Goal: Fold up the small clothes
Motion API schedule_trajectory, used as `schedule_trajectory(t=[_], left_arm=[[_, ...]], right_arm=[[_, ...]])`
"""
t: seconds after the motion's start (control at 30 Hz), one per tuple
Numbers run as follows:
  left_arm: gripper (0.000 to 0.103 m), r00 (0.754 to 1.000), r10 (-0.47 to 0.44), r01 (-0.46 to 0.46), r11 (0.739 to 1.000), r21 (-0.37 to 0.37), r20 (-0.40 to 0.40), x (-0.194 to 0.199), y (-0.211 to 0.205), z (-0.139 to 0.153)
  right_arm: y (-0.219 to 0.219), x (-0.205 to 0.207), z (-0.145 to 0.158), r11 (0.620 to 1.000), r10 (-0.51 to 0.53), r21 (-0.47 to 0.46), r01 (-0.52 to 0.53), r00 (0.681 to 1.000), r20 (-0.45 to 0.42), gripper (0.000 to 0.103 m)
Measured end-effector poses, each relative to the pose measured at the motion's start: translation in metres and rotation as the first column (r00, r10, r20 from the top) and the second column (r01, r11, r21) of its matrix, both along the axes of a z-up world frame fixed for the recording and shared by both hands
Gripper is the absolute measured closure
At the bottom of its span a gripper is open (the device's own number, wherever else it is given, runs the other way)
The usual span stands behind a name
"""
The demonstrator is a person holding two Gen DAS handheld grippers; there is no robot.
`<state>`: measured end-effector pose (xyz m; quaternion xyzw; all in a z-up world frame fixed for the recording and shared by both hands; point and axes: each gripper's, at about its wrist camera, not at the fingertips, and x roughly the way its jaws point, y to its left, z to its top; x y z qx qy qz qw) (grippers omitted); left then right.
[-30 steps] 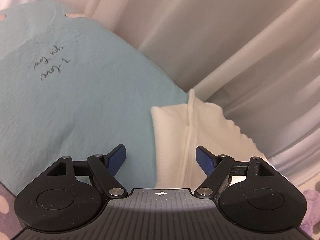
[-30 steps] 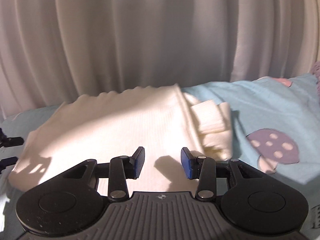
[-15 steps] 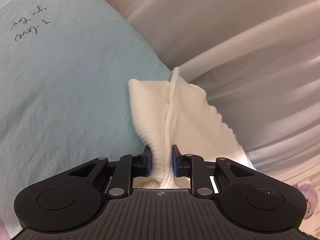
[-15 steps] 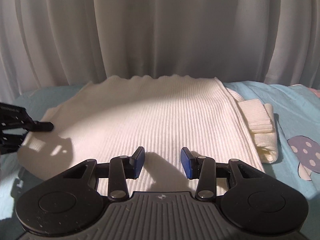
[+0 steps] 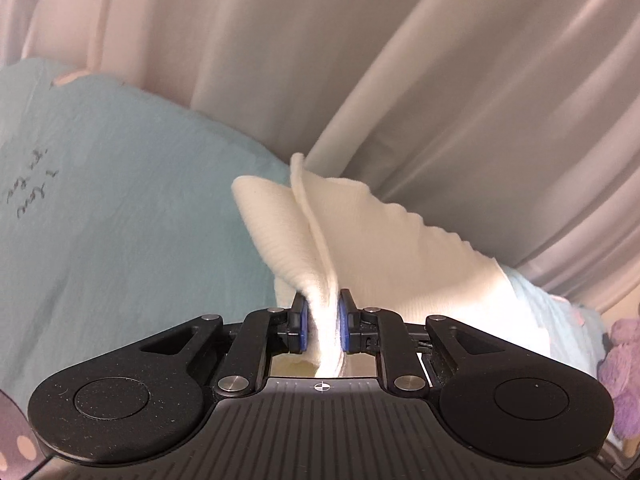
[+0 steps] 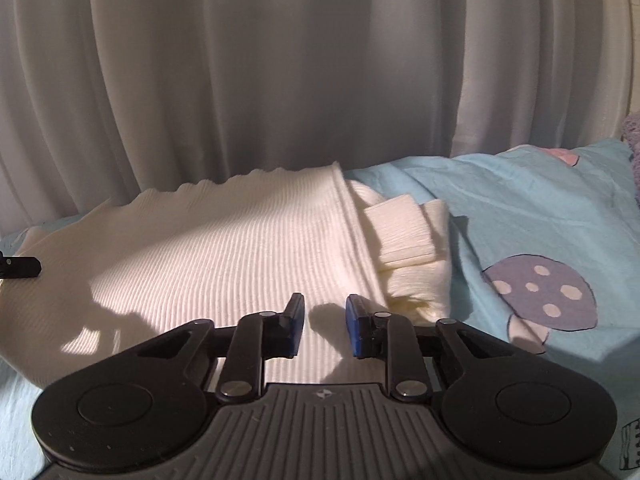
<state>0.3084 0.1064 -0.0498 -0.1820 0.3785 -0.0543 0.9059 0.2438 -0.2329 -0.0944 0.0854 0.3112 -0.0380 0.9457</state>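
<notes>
On the blue bedsheet [image 6: 520, 200], near its curtain-side edge: cream ribbed garment [image 6: 224, 240] spread flat. Left gripper [image 5: 322, 322], clamped on its lifted corner, now raised higher. Right gripper [image 6: 325, 326], parted, empty, hovering lower than before.

One cream ribbed garment [image 6: 224, 248], one blue bedsheet [image 6: 532, 208], one printed mushroom [image 6: 540, 300], two grippers [image 5: 322, 322] [image 6: 325, 328].

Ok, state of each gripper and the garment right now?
Left gripper: shut on the garment's edge, cloth pinched between the pads.
Right gripper: open, holds nothing, over the garment.
Garment: cream ribbed knit, spread on the blue sheet, sleeve folded at its right side.
</notes>
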Motion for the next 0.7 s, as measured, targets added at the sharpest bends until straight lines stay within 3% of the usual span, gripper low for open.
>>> schedule_trajectory(t=[0.17, 0.33, 0.43, 0.53, 0.6, 0.7], left_arm=[[0.086, 0.991, -0.124, 0.115, 0.984, 0.14, 0.057, -0.004, -0.06, 0.015], [0.085, 0.981, -0.193, 0.184, 0.947, 0.262, 0.011, 0.001, -0.116, -0.01], [0.08, 0.972, -0.233, 0.221, 0.94, 0.261, 0.018, -0.003, -0.126, -0.024], [0.062, 0.953, -0.299, 0.283, 0.932, 0.227, 0.039, -0.015, -0.125, -0.022], [0.062, 0.945, -0.325, 0.312, 0.927, 0.207, 0.03, -0.026, -0.121, -0.012], [0.061, 0.929, -0.345, 0.323, 0.932, 0.162, 0.135, -0.052, -0.109, 0.014]], right_arm=[[-0.023, -0.006, 0.002, 0.997, -0.083, 0.005, 0.083, 0.996, 0.014, 0.089], [-0.037, -0.012, 0.002, 0.994, -0.112, 0.023, 0.111, 0.994, 0.016, 0.089], [-0.041, -0.014, 0.001, 0.993, -0.113, 0.025, 0.112, 0.994, 0.014, 0.089], [-0.045, -0.016, 0.0, 0.992, -0.123, 0.04, 0.123, 0.992, 0.006, 0.089], [-0.046, -0.017, 0.0, 0.991, -0.123, 0.047, 0.123, 0.992, 0.007, 0.089], [-0.046, -0.014, -0.002, 0.992, -0.116, 0.053, 0.116, 0.993, 0.008, 0.089]])
